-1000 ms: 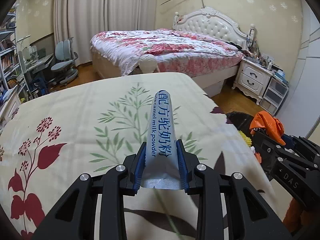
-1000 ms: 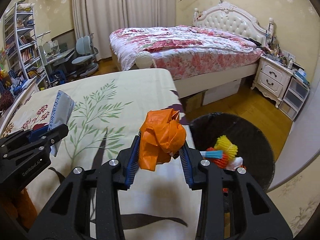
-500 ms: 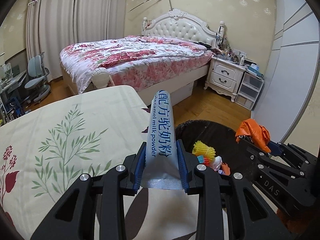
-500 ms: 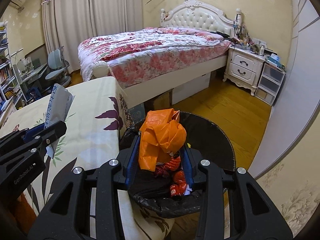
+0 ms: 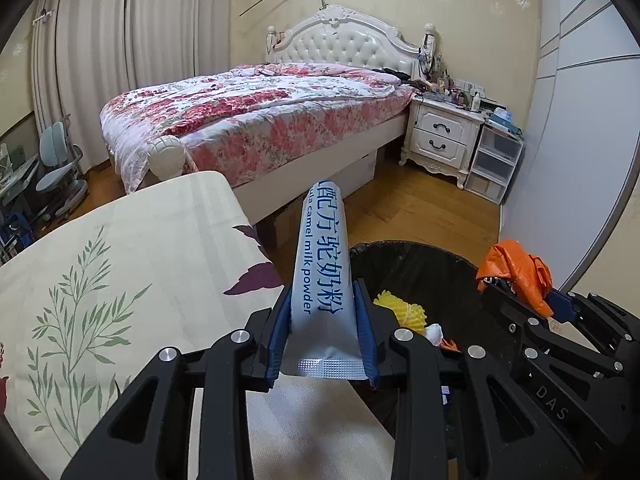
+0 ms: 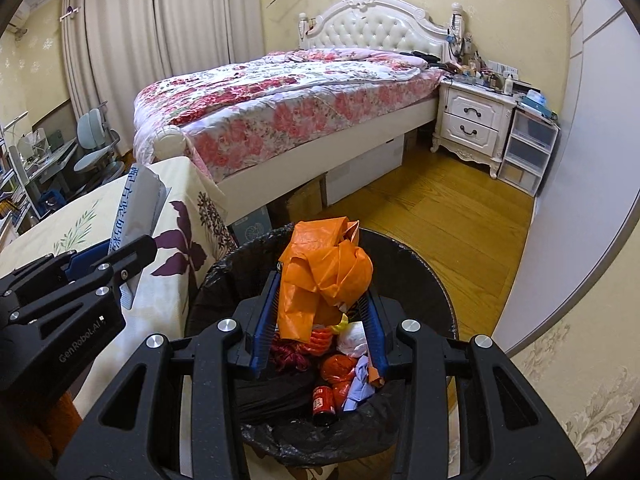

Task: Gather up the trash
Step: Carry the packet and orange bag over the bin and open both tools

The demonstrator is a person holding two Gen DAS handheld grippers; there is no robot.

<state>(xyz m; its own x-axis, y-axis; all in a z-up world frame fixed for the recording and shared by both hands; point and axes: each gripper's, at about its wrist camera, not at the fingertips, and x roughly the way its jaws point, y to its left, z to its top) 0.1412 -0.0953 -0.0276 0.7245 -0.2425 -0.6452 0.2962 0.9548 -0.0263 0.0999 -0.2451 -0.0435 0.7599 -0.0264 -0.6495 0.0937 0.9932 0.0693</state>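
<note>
Hovering over the black-lined trash bin (image 6: 424,280), the right tongs (image 6: 320,312) clamp a crumpled orange bag (image 6: 324,268); the left tongs (image 5: 322,328), at the bin's near-left rim, clamp a milk powder sachet (image 5: 320,276).

Reads "camel milk powder" beside blue Chinese characters on the sachet (image 5: 320,276); "DAS" on the right gripper (image 5: 516,284); "GenRobot.AI" on the left gripper (image 6: 132,256).

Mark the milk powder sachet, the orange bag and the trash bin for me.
milk powder sachet (image 5: 320,280): left wrist view, printed front.
orange bag (image 6: 324,268): right wrist view, crumpled middle.
trash bin (image 6: 432,276): right wrist view, black liner's inner wall.
</note>
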